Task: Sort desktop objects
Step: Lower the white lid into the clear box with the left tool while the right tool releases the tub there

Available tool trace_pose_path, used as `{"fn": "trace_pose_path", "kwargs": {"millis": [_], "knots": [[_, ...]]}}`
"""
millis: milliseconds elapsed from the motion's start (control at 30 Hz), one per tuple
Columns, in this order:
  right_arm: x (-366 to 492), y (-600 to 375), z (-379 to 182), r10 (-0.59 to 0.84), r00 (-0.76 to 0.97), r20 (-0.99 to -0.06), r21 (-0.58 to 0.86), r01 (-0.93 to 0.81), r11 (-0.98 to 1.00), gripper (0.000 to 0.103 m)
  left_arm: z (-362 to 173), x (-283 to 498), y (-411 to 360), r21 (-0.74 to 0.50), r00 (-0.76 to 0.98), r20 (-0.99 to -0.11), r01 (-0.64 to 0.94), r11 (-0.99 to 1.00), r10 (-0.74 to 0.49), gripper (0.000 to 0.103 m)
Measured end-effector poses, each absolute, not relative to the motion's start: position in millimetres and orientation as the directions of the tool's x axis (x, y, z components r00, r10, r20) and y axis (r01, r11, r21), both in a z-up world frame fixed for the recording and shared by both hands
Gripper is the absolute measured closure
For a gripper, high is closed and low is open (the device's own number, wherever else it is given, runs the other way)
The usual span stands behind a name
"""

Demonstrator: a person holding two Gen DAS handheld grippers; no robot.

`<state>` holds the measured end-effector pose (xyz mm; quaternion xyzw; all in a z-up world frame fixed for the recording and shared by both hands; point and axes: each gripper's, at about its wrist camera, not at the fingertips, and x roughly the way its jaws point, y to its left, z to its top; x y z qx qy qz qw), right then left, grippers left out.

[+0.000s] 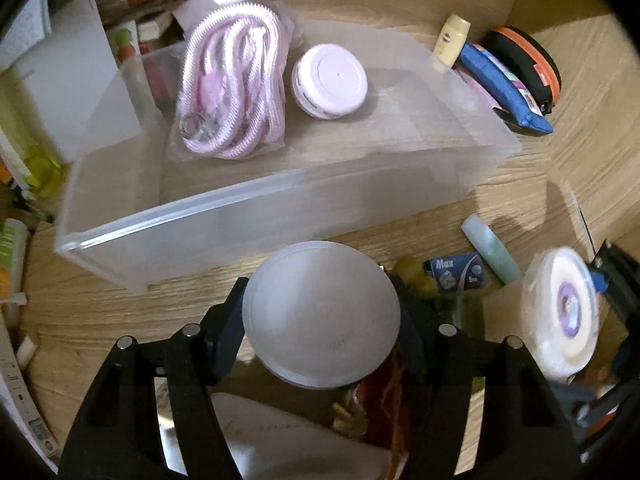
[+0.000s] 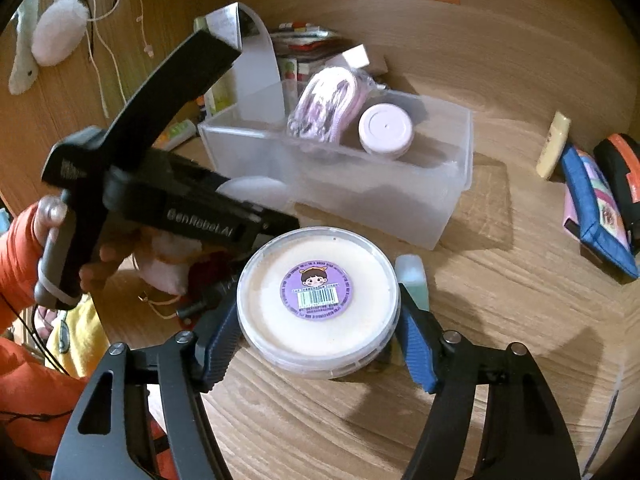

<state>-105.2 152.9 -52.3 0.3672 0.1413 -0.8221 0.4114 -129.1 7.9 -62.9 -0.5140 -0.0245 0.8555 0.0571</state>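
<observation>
Left hand-held gripper (image 1: pixel 320 316) clamps frosted round lid jar (image 1: pixel 320 312) betw. both pads, just in front of clear plastic bin (image 1: pixel 240 216) on wood counter (image 1: pixel 100 312). Right hand-held gripper (image 2: pixel 318 332) pinches flat round tub w/ purple sticker (image 2: pixel 318 296), pads on both sides. Bin holds pink cord bundle (image 1: pixel 236 88) & pink-lidded jar (image 1: pixel 330 80). Green tube (image 2: pixel 412 280) just beside tub; Max box (image 1: pixel 460 276), blue pouch (image 1: pixel 504 88) nearby. Hand in orange sleeve (image 2: pixel 24 248) grips left tool.

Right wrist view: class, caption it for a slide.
Right gripper clamps a round stickered tub before a clear bin.
</observation>
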Motion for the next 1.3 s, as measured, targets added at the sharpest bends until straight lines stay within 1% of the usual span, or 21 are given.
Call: {"fn": "trace_pose_path", "kwargs": {"millis": [100, 300, 467, 767, 967, 1300], "knots": [[-105, 155, -46, -0.58, -0.403, -0.708, 0.069, 0.778, -0.624, 0.036, -51, -121, 4, -0.089, -0.497, -0.86, -0.081, -0.993, 0.117, 0.037], [-107, 157, -33, -0.587, -0.428, -0.687, 0.066, 0.768, -0.637, 0.036, -27, -114, -6, -0.105, -0.554, -0.822, -0.08, -0.991, 0.132, 0.037], [-114, 158, -25, -0.582, -0.45, -0.677, 0.061, 0.754, -0.654, 0.036, -8, -113, -17, -0.16, -0.587, -0.791, -0.071, -0.984, 0.171, 0.037], [-130, 159, -4, -0.588, -0.494, -0.641, 0.058, 0.733, -0.678, 0.036, 21, -113, -33, -0.179, -0.667, -0.728, -0.037, -0.983, 0.158, 0.037], [-149, 155, 6, -0.596, -0.512, -0.619, 0.065, 0.722, -0.689, 0.036, 29, -122, -46, -0.196, -0.687, -0.71, -0.019, -0.98, 0.155, 0.037], [-184, 134, 10, -0.601, -0.51, -0.616, 0.074, 0.722, -0.688, 0.036, 34, -143, -59, -0.198, -0.697, -0.701, -0.015, -0.98, 0.152, 0.037]]}}
